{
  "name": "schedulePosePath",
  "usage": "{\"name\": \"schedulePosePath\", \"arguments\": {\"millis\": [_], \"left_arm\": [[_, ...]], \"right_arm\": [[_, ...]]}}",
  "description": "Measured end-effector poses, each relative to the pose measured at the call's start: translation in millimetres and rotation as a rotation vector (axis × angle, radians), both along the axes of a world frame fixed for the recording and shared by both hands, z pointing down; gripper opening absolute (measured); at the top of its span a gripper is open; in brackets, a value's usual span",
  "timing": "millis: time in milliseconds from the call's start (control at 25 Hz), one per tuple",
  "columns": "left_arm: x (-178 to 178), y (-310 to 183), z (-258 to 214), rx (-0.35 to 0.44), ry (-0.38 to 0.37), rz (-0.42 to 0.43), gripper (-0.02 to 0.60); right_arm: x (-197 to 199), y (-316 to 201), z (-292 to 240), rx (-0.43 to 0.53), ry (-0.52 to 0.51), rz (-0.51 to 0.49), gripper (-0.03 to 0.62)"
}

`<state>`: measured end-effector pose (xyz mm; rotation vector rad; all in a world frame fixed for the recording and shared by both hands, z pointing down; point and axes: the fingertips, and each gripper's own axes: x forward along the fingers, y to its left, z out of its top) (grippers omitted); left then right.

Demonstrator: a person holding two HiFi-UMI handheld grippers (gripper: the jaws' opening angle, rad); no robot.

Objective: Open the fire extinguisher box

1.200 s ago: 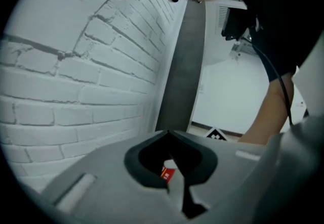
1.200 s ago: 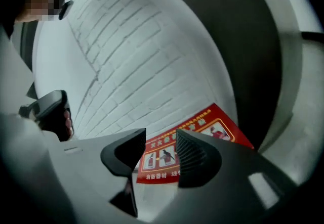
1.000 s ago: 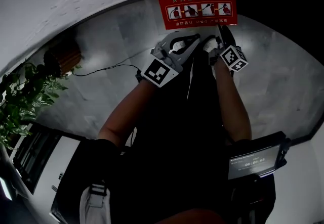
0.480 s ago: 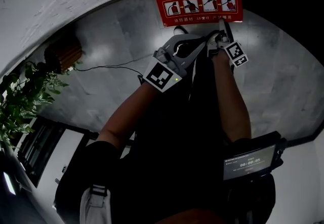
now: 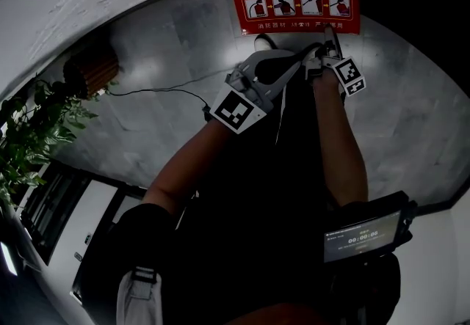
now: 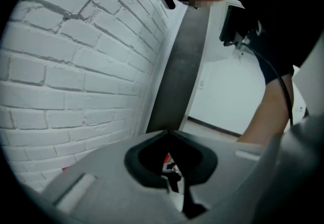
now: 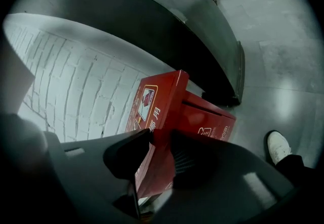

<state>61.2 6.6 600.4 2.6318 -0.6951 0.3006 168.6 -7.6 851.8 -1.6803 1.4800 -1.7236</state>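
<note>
The red fire extinguisher box [image 5: 297, 2] stands against the wall at the top of the head view, its lid showing a strip of instruction pictures. In the right gripper view the lid [image 7: 162, 101] is tilted up from the box body [image 7: 210, 124]. My right gripper [image 7: 161, 139] has its jaws closing on the lid's front edge, and red metal fills the gap between them. It reaches the lid's lower edge [image 5: 327, 37] in the head view. My left gripper [image 5: 290, 59] hangs just below the box, apart from it. Its jaws [image 6: 168, 132] are shut with their tips together, holding nothing.
A white brick wall [image 6: 76, 66] and a dark pillar [image 6: 182, 61] stand behind the box. A potted plant [image 5: 29, 133], a brown basket [image 5: 92, 70] and a black cable [image 5: 161, 95] lie on the grey floor at left. A white shoe [image 7: 278, 147] is close to the box.
Both grippers have moved slightly up towards the box. The right gripper's tip now reaches the lid's lower edge.
</note>
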Motion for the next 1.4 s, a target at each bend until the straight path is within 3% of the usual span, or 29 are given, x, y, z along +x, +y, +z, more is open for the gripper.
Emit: {"name": "schedulePosePath", "arguments": {"millis": [480, 760, 1080, 1400], "left_arm": [[3.1, 3.4, -13.5, 0.021, 0.011, -0.003, 0.005], [7.6, -1.1, -49.5, 0.065, -0.005, -0.003, 0.003], [3.4, -21.1, -52.0, 0.098, 0.009, -0.046, 0.003], [-8.4, -37.1, -67.6, 0.123, 0.021, -0.075, 0.005]], "right_arm": [[1.3, -1.3, -55.9, 0.065, -0.03, 0.059, 0.107], [-3.7, -17.9, -139.6, 0.148, 0.068, -0.01, 0.121], [-11.9, -55.2, -155.4, 0.193, 0.153, -0.068, 0.133], [-21.1, -93.8, -182.0, 0.252, 0.168, -0.105, 0.135]]}}
